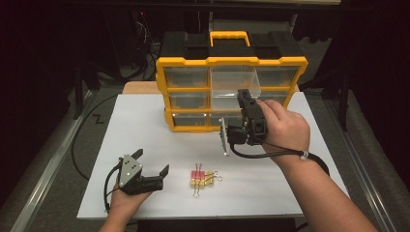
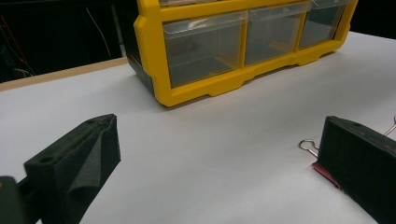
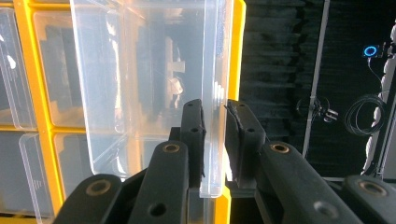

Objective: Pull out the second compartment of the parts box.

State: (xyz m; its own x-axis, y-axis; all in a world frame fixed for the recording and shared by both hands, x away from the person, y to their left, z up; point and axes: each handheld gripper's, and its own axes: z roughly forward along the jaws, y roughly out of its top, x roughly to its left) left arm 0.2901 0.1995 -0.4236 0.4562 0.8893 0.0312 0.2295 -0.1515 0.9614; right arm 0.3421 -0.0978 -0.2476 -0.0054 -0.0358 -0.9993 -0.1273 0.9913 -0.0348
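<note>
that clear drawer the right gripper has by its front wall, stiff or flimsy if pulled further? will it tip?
The clear drawer looks like thin rigid plastic, so probably stiff but light. The right gripper pinches only one thin, glossy wall, so it may slip. Already partly out of the yellow cabinet and apparently empty, it could sag or tip at the front if drawn much further.

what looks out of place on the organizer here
One clear drawer in the top row of the yellow organizer sticks out well past its neighbours, which sit flush. The right gripper has its jaws pinched on that drawer's front wall. The binder clips lie in a loose cluster on the table.
</note>
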